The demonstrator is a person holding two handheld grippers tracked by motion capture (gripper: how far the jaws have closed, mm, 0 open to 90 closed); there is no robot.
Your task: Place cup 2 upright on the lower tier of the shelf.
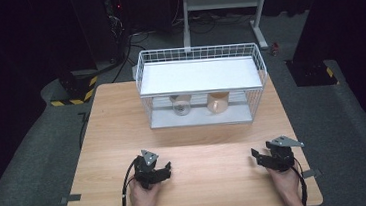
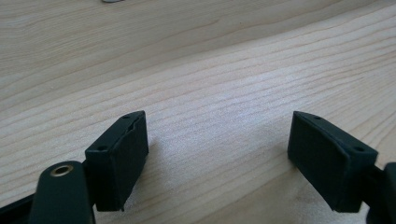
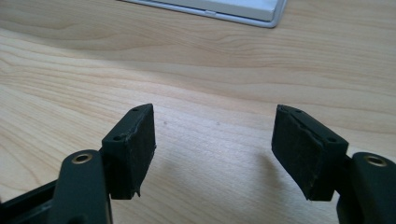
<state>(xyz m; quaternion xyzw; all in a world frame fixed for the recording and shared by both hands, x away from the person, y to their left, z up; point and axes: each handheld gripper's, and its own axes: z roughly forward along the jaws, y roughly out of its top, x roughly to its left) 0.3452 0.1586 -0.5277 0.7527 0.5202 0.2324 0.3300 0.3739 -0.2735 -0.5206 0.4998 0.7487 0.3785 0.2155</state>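
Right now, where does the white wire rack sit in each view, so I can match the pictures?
High view: the white wire rack stands at the far middle of the table.
Right gripper view: its pale base edge runs along the top, right of centre.
Left gripper view: a pale sliver at the top edge may be part of it; too little to tell.
Shared landmark: the wooden table with its grain.

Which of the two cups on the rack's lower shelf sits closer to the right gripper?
The orange cup, on the right under the white rack; the paler cup stands to its left, nearer the left gripper.
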